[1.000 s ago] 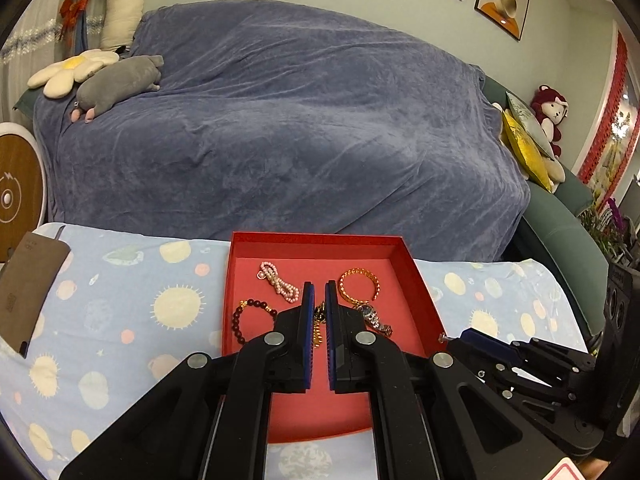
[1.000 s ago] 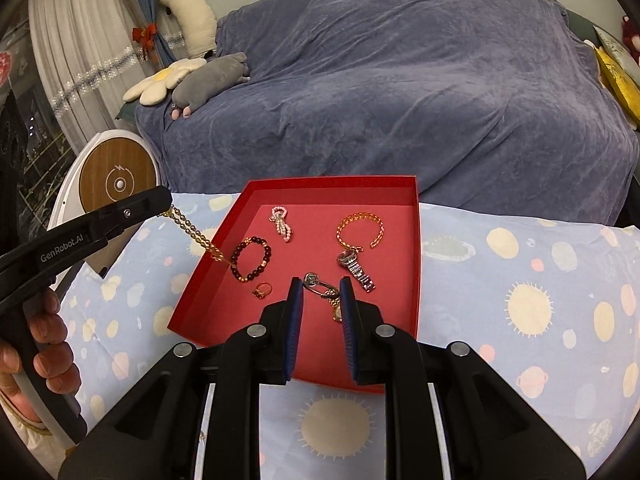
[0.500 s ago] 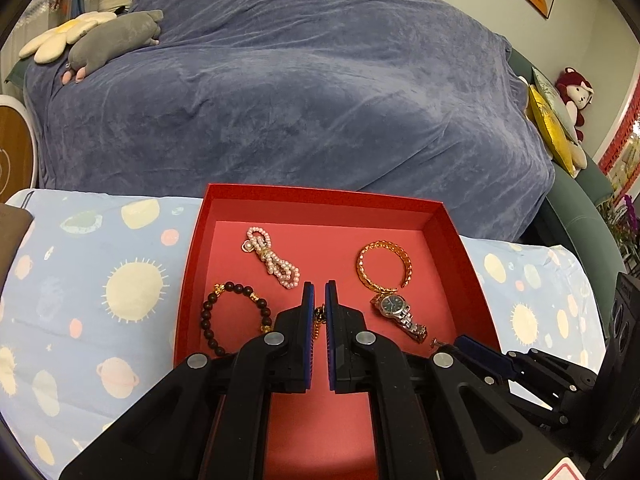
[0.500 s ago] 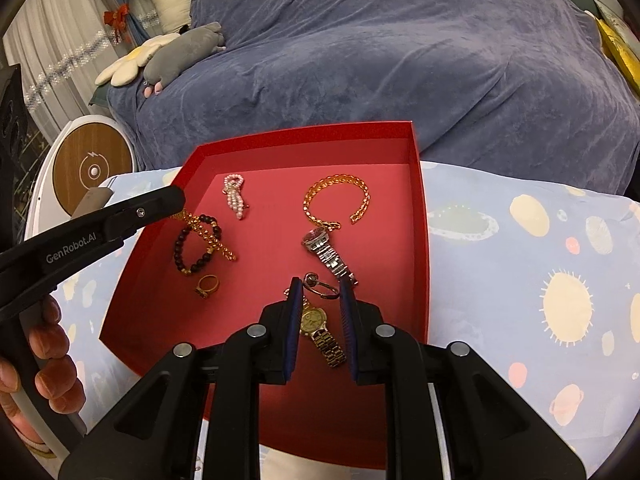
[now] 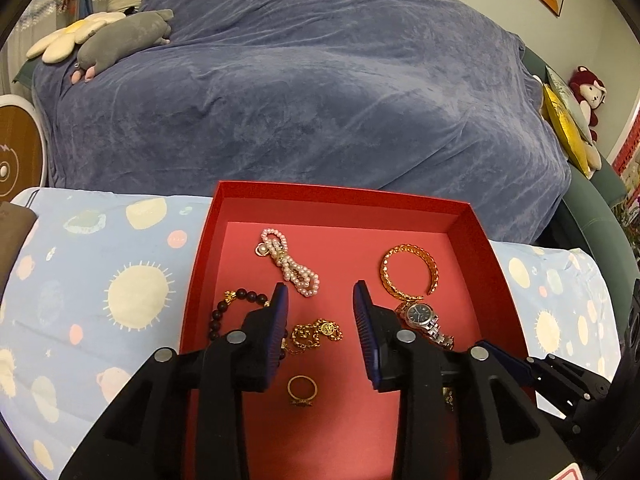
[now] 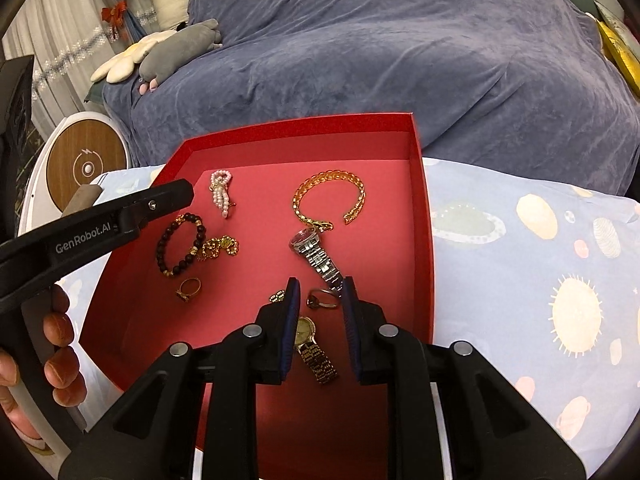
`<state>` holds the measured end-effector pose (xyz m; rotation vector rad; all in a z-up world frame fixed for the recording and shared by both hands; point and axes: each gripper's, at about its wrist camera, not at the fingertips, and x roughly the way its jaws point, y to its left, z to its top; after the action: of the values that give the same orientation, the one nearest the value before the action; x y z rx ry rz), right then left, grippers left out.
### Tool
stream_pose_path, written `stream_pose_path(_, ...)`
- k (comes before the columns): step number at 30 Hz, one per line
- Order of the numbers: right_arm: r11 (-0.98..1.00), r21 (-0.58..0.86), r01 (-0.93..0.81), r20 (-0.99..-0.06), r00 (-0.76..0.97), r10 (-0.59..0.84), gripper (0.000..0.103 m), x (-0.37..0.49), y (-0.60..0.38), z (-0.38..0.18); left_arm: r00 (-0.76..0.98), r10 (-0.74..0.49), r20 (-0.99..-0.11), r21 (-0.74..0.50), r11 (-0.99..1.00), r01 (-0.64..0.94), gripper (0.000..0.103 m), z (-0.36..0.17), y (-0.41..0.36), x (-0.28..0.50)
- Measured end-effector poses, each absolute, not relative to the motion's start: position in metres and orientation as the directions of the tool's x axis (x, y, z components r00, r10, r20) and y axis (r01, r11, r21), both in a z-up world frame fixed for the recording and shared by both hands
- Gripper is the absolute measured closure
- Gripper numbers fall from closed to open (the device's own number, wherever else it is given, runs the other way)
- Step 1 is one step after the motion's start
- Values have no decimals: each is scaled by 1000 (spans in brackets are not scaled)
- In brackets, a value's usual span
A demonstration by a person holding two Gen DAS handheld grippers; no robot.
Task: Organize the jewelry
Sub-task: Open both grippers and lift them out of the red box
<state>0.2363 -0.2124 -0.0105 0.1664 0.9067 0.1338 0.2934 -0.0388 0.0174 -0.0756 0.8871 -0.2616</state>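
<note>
the left gripper [image 5: 320, 304] hangs over a red tray [image 5: 336, 204] with its jaws spread wide, nothing between the pads. below the gap lies a gold chain [image 5: 316, 333] in a loose heap, a gold ring [image 5: 302, 389] nearer the camera. a dark bead bracelet [image 5: 228, 312] sits partly behind the left finger, a pearl strand [image 5: 289, 262] beyond it, a gold bangle [image 5: 410, 270] and silver watch [image 5: 424, 318] to the right. the tray rests on a sun-patterned cloth [image 5: 100, 280]
</note>
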Motion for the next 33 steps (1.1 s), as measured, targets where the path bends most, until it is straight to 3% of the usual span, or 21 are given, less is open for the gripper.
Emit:
stream_pose_path(11, 977, 208, -46, -724, 664, 185, 79, 199, -227, 34, 636, -268, -724, -191, 963, 188, 69, 46, -16, 258)
stream_pose_path(14, 976, 211, -57, -713, 674, 193, 79, 182, -225, 45, 648, -266, -714, -187, 964, 189, 62, 56, -11, 240)
stream_pose_path(20, 975, 200, -93, -706, 677, 209, 79, 146, -211, 59, 656, -262, -708, -173, 965, 199, 62, 71, -3, 204)
stream_pose_path(33, 975, 194, -106, -728, 651, 215, 79, 73, -192, 43, 653, -148, -743, -89, 988, 123, 55, 50, 25, 124)
